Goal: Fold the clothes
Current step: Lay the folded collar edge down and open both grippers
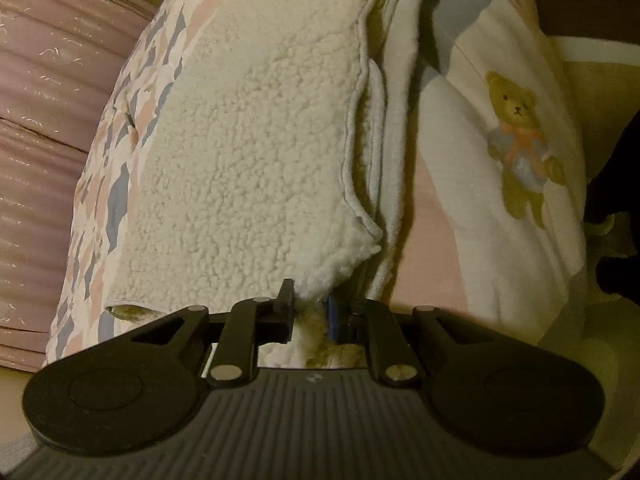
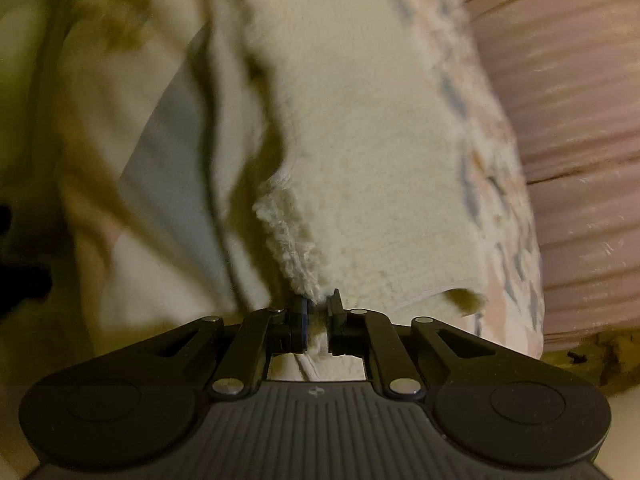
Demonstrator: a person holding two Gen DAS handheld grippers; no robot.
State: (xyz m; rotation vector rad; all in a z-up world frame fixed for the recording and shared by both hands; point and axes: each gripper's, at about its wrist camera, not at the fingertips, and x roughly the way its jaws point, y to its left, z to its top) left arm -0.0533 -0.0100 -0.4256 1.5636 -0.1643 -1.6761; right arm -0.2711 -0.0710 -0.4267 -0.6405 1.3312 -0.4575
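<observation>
Left gripper (image 1: 311,312): jaws nearly closed, pinching a corner of the fleece-lined garment (image 1: 248,152). Cream pile visible between the pads and bunched behind them.

Right gripper (image 2: 316,314): jaws likewise almost together, clamped on another fleecy corner of the same garment (image 2: 372,184). View blurred; finer detail not readable.

Garment: raised off the surface at both held corners, cream fleece lining turned toward both cameras. Outer shell, patterned in pink, grey-blue and white patches, showing along one edge. Teddy bear motif (image 1: 520,140) on the panel beside the lining. Hemmed edge of lining curling over that panel.

Behind: pink ribbed bedding (image 1: 44,120), partly covered by the garment.
</observation>
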